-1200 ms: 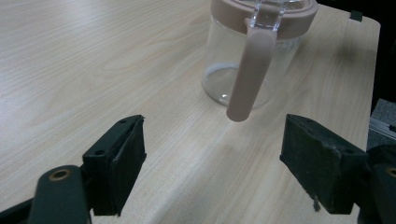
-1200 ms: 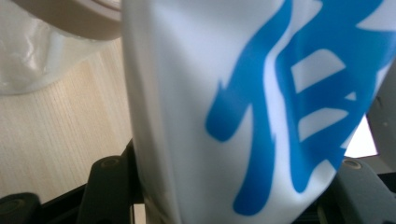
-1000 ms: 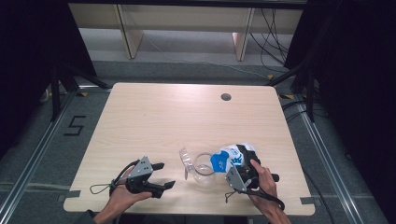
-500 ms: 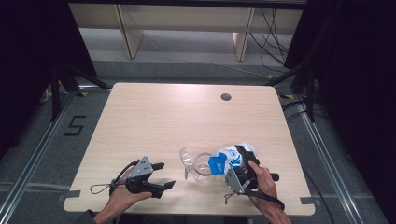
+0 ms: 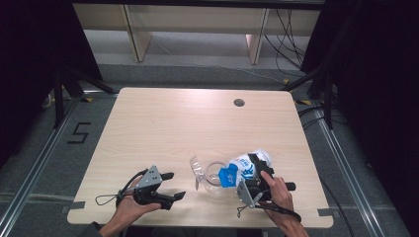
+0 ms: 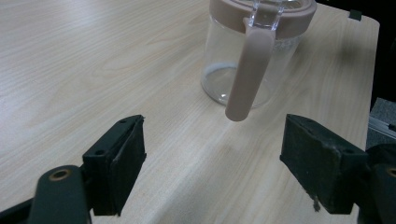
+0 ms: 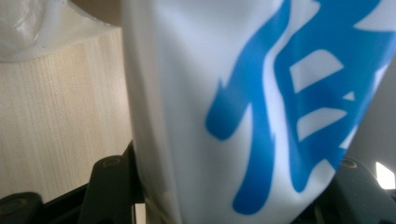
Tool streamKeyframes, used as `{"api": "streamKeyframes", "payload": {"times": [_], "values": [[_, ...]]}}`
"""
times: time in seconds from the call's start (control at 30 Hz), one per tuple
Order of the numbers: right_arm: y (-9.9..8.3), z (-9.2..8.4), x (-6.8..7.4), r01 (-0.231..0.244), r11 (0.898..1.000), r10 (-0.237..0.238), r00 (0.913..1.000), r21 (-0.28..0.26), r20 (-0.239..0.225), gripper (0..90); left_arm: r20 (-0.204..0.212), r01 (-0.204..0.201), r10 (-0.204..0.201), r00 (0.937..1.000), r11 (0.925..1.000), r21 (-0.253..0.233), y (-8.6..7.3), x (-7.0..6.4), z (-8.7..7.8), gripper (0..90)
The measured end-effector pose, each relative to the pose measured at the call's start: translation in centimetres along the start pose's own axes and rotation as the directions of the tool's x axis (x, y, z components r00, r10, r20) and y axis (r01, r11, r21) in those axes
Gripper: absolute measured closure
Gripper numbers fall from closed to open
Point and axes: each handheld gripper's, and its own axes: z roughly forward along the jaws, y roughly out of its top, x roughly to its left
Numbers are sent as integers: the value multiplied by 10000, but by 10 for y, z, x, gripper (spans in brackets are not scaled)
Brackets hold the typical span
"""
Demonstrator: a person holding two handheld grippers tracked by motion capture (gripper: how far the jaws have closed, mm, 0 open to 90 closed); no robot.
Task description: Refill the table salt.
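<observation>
A: High view first: we see the right gripper [image 5: 254, 170] near the table's [image 5: 197, 123] front edge, its jaws pinching a white carton with blue print [image 5: 244, 167] that is tipped over toward the clear pitcher [image 5: 212, 174].

B: We agree. The blue end of the carton lies over the pitcher's open mouth, and the pitcher stands on the table just left of that gripper. Whether anything runs out of the carton, we cannot tell.

A: In the right gripper view we have the carton [image 7: 261, 107] right up against the lens, with a black jaw showing at either lower corner and the white wall held between them. A strip of wood grain shows at the left.

B: And the left gripper [image 5: 173, 186]? In the high view we find it lower left, held in the person's left hand [image 5: 129, 211], apart from the pitcher.

A: The left gripper view settles it for us: the jaws stand spread with bare table between them. Beyond them we see the pitcher [image 6: 252, 51], upright, with a pinkish rim and a long pinkish handle [image 6: 246, 74] facing the camera.

B: Far back on the table we also note a small round hole [image 5: 239, 102].
</observation>
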Motion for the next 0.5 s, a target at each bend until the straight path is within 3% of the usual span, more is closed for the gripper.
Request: {"api": "streamKeyframes", "payload": {"times": [0.07, 0.1, 0.13, 0.17, 0.2, 0.23, 0.3, 0.33, 0.37, 0.5], "values": [[0, 0, 0, 24, 10000, -24, 10000, -15, 56, 438, 0, 3, -3, 10000, 10000, -6, 0, 0, 0, 212], [0, 0, -2, 321, 9995, -320, 9994, -42, 143, 439, -6, 6, -6, 10000, 10000, -1, 0, 0, 0, 212], [0, 0, 0, 1, 10000, -1, 10000, -32, 78, 439, -5, 11, -11, 10000, 10000, -9, 0, 0, 0, 212], [0, 0, 0, 71, 9999, -70, 9999, -85, 112, 439, -4, 7, -7, 10000, 10000, -4, 0, 0, 0, 212], [0, 0, -2, 478, 9988, -478, 9987, -37, 199, 439, -2, 9, -9, 10000, 10000, -9, 0, 0, 0, 212], [-1, 0, 0, 118, 9999, -117, 9998, -38, 135, 439, -2, 1, -1, 10000, 10000, 0, 0, 0, 0, 212], [-1, -1, 0, 233, 9997, -234, 9992, 29, 310, 439, -2, 3, -3, 10000, 10000, 6, 0, 0, 0, 212], [0, -1, -3, 679, 9977, -679, 9970, 10, 378, 439, 6, 6, -6, 10000, 10000, -7, 0, 0, 0, 212], [0, -1, -3, 752, 9972, -749, 9966, -59, 345, 439, 1, 7, -7, 10000, 10000, -4, 0, 0, 0, 212], [-2, 0, -1, 484, 9986, -477, 9983, -213, 321, 439, -1, 14, -14, 10000, 10000, -19, 0, 0, 0, 212]]}}
